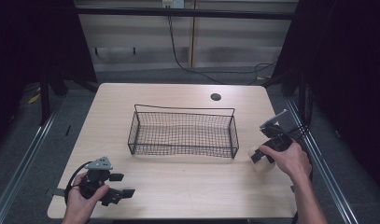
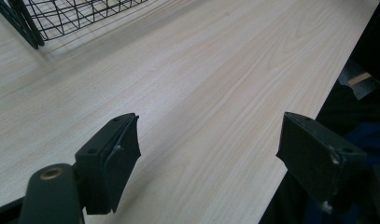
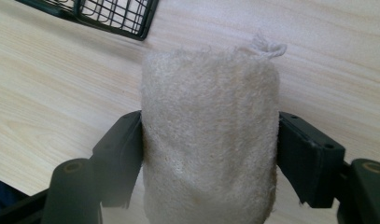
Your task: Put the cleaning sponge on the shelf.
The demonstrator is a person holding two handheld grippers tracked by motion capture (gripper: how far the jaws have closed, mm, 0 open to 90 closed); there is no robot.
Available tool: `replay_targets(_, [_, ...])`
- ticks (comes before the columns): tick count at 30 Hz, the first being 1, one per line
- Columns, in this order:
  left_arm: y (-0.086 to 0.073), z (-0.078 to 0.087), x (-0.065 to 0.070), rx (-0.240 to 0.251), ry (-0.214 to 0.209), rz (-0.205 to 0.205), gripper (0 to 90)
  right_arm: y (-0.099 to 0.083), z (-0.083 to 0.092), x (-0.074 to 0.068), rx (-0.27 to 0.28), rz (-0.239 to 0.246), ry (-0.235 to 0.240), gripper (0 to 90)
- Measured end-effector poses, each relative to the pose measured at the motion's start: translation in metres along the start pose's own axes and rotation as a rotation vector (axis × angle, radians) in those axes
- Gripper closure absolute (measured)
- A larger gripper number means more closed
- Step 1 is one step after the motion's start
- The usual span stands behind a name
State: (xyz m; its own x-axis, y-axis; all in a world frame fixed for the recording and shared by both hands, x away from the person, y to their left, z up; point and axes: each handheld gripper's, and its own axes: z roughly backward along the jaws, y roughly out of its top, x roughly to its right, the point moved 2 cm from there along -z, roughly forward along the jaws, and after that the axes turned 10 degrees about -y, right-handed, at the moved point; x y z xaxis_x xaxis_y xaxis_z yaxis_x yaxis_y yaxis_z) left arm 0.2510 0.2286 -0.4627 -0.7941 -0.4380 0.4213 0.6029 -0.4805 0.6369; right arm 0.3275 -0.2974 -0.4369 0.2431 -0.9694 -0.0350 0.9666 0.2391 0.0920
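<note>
A pale beige loofah sponge (image 3: 208, 84) with a small string loop at its top stands between the jaws of my right gripper (image 3: 209, 140), whose pads press on both its sides. From the high view that gripper (image 1: 257, 156) and the sponge (image 1: 259, 165) are at the table's right side, just right of the black wire basket (image 1: 183, 112). My left gripper (image 1: 123, 185) rests near the table's front left edge, and its jaws stand wide apart over bare wood (image 2: 208, 135), with nothing between them.
The wire basket sits in the middle of the light wooden table (image 1: 178, 182); one corner of it (image 2: 24, 23) is far left in the left gripper view, another corner (image 3: 117, 14) is top left in the right gripper view. A round cable hole (image 1: 215, 97) lies behind the basket.
</note>
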Motion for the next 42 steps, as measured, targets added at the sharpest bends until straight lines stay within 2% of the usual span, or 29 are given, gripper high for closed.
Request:
replay_targets(8, [0.0,0.0,0.0,0.001,-0.002,0.001,20.3,0.0,0.006,-0.001,0.004,0.01,0.005,28.3])
replay_targets(14, [0.0,0.0,0.0,-0.002,-0.011,0.003,20.3,0.001,0.011,-0.007,0.016,0.032,0.013,28.3])
replay_targets(25, [0.0,0.0,0.0,-0.002,-0.005,0.004,20.3,0.004,0.027,-0.011,0.018,0.053,-0.002,28.3])
replay_targets(42, [0.0,-0.001,0.0,0.0,-0.013,0.0,20.3,0.003,0.043,-0.01,0.033,0.064,0.008,28.3])
